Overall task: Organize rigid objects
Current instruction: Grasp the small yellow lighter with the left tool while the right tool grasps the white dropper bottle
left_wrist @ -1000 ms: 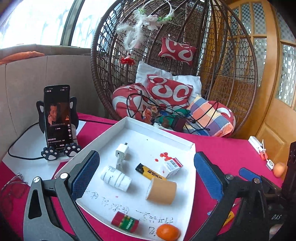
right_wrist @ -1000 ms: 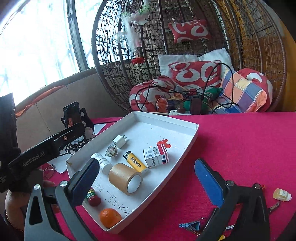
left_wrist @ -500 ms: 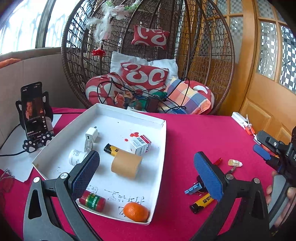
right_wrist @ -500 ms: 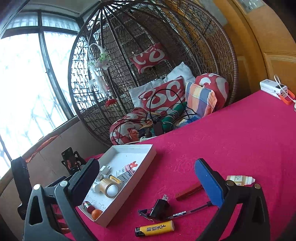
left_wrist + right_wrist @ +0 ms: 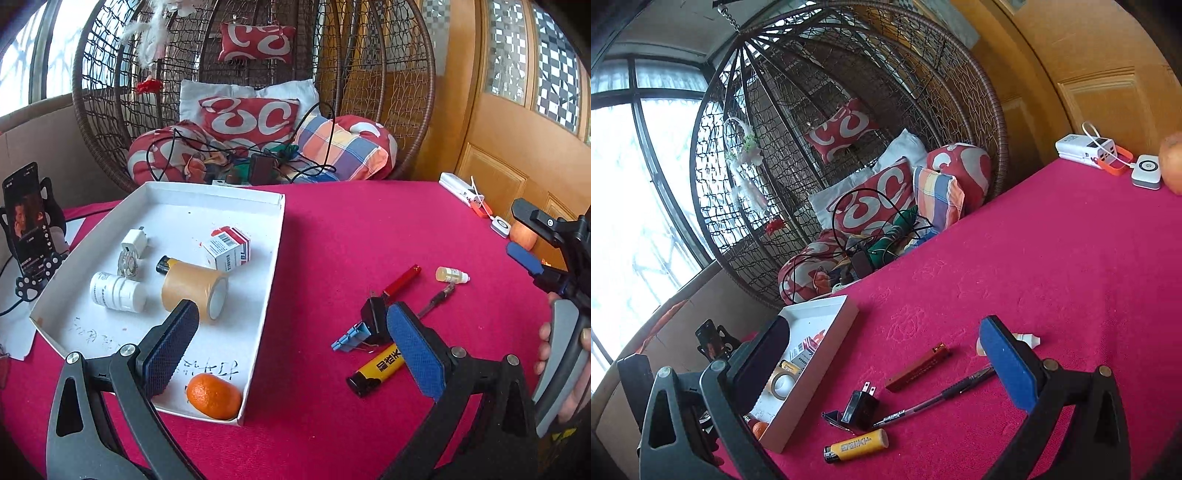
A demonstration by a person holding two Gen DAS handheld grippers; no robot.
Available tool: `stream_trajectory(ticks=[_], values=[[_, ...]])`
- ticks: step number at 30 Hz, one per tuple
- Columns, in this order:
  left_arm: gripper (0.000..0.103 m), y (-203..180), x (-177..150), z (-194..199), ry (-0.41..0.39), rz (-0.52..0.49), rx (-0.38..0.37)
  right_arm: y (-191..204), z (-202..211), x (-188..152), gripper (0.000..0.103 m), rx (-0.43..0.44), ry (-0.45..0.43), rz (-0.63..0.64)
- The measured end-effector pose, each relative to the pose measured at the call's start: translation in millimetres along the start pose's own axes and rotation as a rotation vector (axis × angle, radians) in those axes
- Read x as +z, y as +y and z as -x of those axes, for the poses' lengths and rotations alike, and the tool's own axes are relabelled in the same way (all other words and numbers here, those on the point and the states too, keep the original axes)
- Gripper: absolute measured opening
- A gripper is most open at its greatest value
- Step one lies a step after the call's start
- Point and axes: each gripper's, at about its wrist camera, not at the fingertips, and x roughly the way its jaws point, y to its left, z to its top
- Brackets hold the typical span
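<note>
Crimson cloth covers the tabletop (image 5: 332, 229), where a white cardboard tray (image 5: 275, 254) holds a tan tape roll (image 5: 192, 286), a white bottle (image 5: 116, 291) and an orange (image 5: 213, 396). Right of the tray lie a yellow lighter (image 5: 376, 369), a black plug (image 5: 375, 314) and a red stick (image 5: 402, 278). Left gripper (image 5: 291, 350) and right gripper (image 5: 886, 365) hover with jaws wide, empty.

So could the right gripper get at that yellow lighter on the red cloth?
Probably yes. The right gripper is open, and the yellow lighter lies uncovered on the cloth just below it; the black plug sits close beside it.
</note>
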Motion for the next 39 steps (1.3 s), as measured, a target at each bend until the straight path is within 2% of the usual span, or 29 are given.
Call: stream_trajectory(ticks=[12, 20, 25, 26, 27, 30, 34, 35, 36, 39], values=[[0.103, 2, -14, -21, 0.106, 0.041, -0.059, -15, 13, 4, 0.103, -0.032, -0.053, -0.042], [0.103, -40, -31, -40, 0.195, -0.129, -0.123, -23, 10, 1, 0.103, -0.047, -0.040, -0.059], [0.102, -59, -40, -53, 0.243, -0.209, -0.196, -30, 11, 0, 0.103, -0.051, -0.036, -0.071], [0.097, -62, -40, -55, 0.243, -0.232, -0.205, -32, 11, 0, 0.103, -0.052, -0.035, -0.072], [0.084, -66, -40, -58, 0.247, -0.266, -0.213, -33, 11, 0, 0.103, -0.054, -0.032, -0.075], [0.059, -72, -41, -71, 0.281, -0.336, -0.205, -38, 11, 0, 0.103, -0.060, -0.021, -0.081], [0.055, -79, -43, -76, 0.298, -0.368, -0.214, -44, 12, 3, 0.103, -0.094, -0.011, -0.057], [0.049, -82, -44, -75, 0.295, -0.383, -0.219, -45, 9, 5, 0.103, -0.128, 0.009, -0.031], [0.042, -84, -45, -75, 0.291, -0.396, -0.222, -46, 4, 6, 0.103, -0.173, 0.038, 0.004], [0.033, -89, -48, -72, 0.278, -0.430, -0.237, -50, -21, 6, 0.103, -0.271, 0.174, 0.116]])
